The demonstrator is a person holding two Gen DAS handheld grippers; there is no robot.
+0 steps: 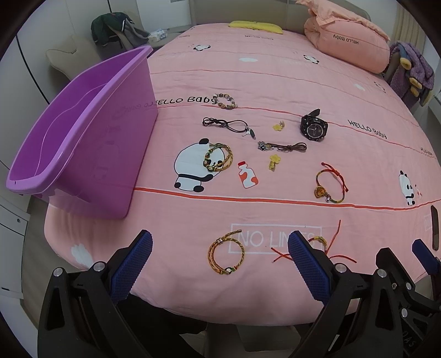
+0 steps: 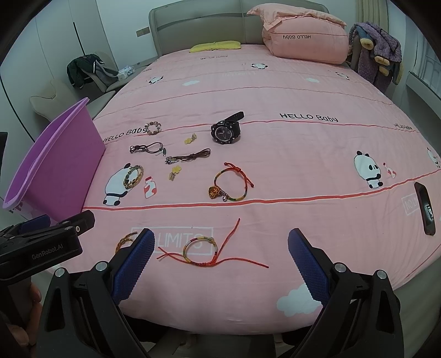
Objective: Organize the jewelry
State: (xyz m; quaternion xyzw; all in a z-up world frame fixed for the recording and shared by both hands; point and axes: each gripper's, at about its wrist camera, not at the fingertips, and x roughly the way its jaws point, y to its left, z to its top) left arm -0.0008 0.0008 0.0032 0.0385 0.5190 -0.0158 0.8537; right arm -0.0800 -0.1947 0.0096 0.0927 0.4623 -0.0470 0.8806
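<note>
Jewelry lies spread on a pink bedspread (image 1: pixel 275 82). A purple tub (image 1: pixel 82 143) stands at the left, empty inside. My left gripper (image 1: pixel 220 258) is open above the near edge, around a gold braided bracelet (image 1: pixel 224 256). My right gripper (image 2: pixel 219 256) is open, with a red-string bracelet (image 2: pixel 199 252) between its fingers. Farther off lie a black watch (image 1: pixel 314 128), a bead bracelet (image 1: pixel 226 100), a black cord necklace (image 1: pixel 228 126), a brown cord necklace (image 1: pixel 284 146), a gold-green bracelet (image 1: pixel 217 161), a red charm bracelet (image 1: pixel 330 184) and two yellow flower clips (image 1: pixel 274 162).
A folded pink quilt (image 1: pixel 347 38) and a yellow pillow (image 1: pixel 256 26) lie at the head of the bed. A black phone (image 2: pixel 425 212) lies at the right edge. A chair with a dark jacket (image 1: pixel 115 27) stands left; purple clothing (image 1: pixel 413 71) hangs right.
</note>
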